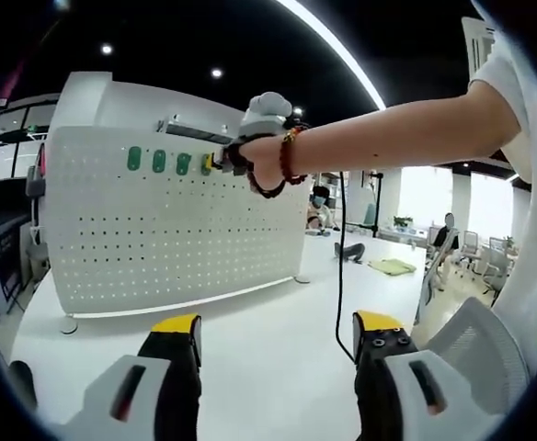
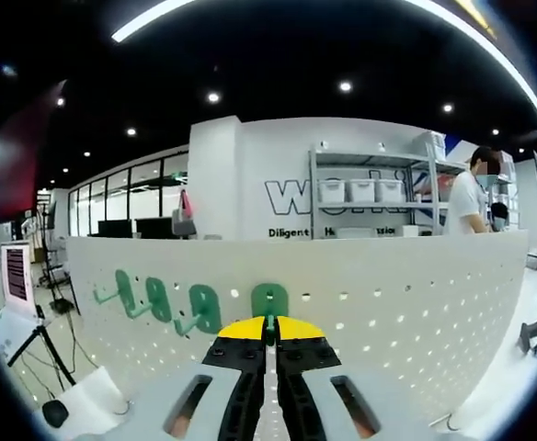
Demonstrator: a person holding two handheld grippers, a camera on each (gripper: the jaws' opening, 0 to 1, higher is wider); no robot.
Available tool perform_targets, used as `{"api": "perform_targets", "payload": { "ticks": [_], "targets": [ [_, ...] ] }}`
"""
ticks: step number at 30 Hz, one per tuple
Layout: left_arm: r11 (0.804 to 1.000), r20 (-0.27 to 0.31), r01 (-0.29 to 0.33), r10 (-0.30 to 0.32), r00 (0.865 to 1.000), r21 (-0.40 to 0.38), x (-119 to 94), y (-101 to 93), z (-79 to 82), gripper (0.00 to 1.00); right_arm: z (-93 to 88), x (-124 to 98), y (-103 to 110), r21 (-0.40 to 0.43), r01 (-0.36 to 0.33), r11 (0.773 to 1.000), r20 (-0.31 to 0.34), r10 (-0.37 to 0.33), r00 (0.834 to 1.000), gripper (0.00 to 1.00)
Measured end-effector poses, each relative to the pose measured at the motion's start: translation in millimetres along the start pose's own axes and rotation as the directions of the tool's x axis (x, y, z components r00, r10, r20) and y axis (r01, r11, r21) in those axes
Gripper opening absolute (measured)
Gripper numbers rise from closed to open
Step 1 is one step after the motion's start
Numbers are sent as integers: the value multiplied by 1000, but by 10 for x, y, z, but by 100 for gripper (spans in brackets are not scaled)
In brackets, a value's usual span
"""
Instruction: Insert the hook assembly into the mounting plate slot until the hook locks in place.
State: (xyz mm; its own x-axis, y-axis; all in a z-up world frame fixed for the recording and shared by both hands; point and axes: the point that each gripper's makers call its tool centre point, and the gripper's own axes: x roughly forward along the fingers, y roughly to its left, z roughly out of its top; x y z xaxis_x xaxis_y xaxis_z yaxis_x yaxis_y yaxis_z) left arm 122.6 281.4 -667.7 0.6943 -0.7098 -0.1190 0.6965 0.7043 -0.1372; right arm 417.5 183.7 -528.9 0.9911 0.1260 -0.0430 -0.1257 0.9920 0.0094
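Pinching green hook (image 2: pixel 269 303), right hand-held gripper (image 2: pixel 269 329), pegboard (image 2: pixel 416 303)

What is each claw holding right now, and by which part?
The right claw is shut on a green hook at the pegboard, pinching its stem below the backplate. The left claw is open and holds nothing.

Open-plan office: desks, monitors (image 2: pixel 131 227), shelving (image 2: pixel 370 197)

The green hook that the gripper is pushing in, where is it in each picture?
Left gripper view: the green hook sits high on the white pegboard, at the right gripper, fourth in the green row.
Right gripper view: it is in the middle, just above the yellow gripper tips.
Shared landmark: the row of three other green hooks to its left.
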Motion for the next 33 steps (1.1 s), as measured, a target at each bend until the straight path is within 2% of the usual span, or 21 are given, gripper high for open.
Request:
{"api": "perform_targets", "payload": {
  "ticks": [6, 11, 14, 24, 25, 26, 27, 33],
  "targets": [
    [1000, -9, -1, 1, 1000, 2, -10, 14, -25, 68, 6, 8, -19, -34, 9, 999, 5, -9, 1000, 1],
    [1000, -7, 2, -2, 1000, -1, 0, 4, -24, 68, -9, 37, -36, -5, 18, 1000, 14, -18, 1000, 1],
    [1000, -10, 3, -3, 1000, 0, 2, 7, -28, 68, -3, 60, -45, -79, 27, 997, 7, -26, 1000, 1],
    [1000, -8, 6, -6, 1000, -5, 16, 12, -26, 67, -16, 85, -53, -29, 39, 999, -3, -39, 999, 1],
    [1000, -6, 7, -7, 1000, -6, 19, 9, -20, 67, -22, 86, -52, -14, 41, 999, -9, -42, 999, 1],
    [1000, -4, 8, -8, 1000, -7, 20, 5, -11, 67, -68, 87, -44, 24, 40, 999, -45, -39, 998, 1],
    [1000, -2, 8, -9, 1000, -6, 19, 5, -7, 67, -35, 96, -58, 34, 45, 998, -29, -44, 999, 1],
    [1000, -6, 2, -2, 1000, -9, -7, 34, -19, 67, -46, 49, -48, 79, 44, 996, -31, -42, 999, 1]
  ]
}}
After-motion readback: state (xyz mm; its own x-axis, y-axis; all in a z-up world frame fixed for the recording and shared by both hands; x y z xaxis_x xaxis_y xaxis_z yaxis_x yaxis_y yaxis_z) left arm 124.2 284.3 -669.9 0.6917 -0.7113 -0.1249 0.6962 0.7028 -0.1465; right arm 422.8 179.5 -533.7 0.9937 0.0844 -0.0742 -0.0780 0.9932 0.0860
